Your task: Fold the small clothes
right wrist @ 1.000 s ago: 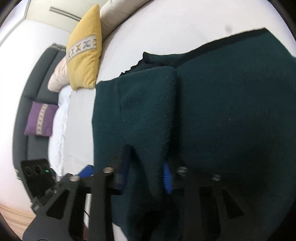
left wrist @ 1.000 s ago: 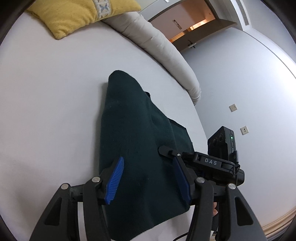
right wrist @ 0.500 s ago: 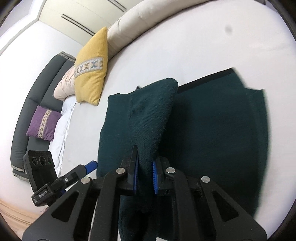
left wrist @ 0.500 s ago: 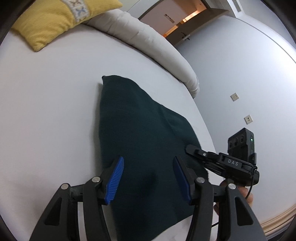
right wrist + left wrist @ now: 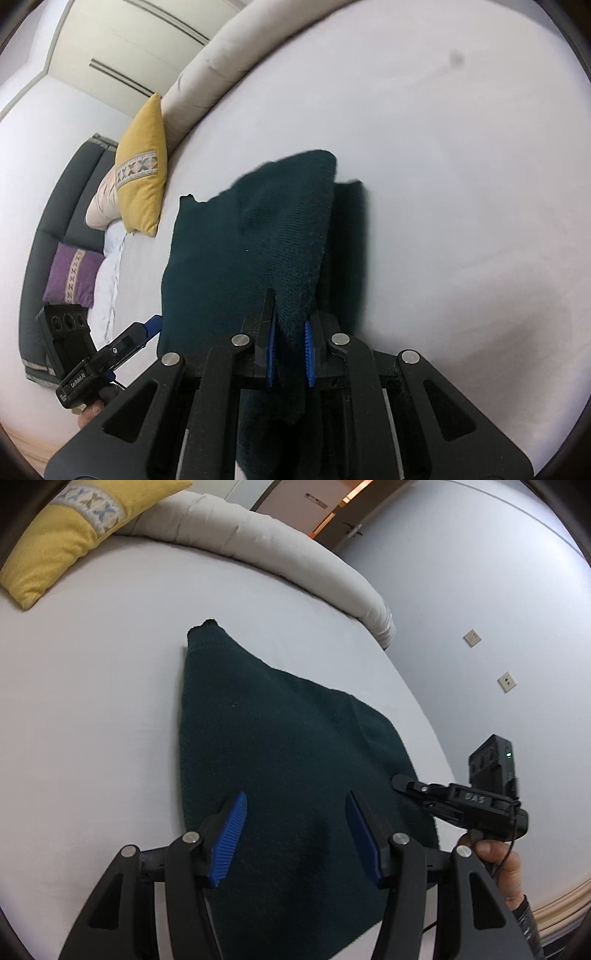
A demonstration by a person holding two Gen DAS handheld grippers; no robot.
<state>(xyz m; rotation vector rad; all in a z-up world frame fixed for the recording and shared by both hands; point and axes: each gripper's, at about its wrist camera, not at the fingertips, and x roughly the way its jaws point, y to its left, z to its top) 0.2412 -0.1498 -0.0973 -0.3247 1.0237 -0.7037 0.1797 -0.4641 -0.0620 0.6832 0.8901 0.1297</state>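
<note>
Between the right gripper's (image 5: 290, 345) fingers — clamped dark green garment (image 5: 236, 254); left gripper (image 5: 295, 834) fingers apart above it.

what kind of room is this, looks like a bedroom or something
Most likely a bedroom or hotel-style room: a large white bed with a padded cream edge cushion, a yellow pillow, and a dark sofa with a purple cushion beside it.

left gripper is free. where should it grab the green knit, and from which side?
Probably the near-left corner of the dark green knit, coming in low from the left over the white bedsheet. That edge lies flat and exposed, while the right gripper is shut on the raised right edge. The left gripper hangs open above the cloth.
</note>
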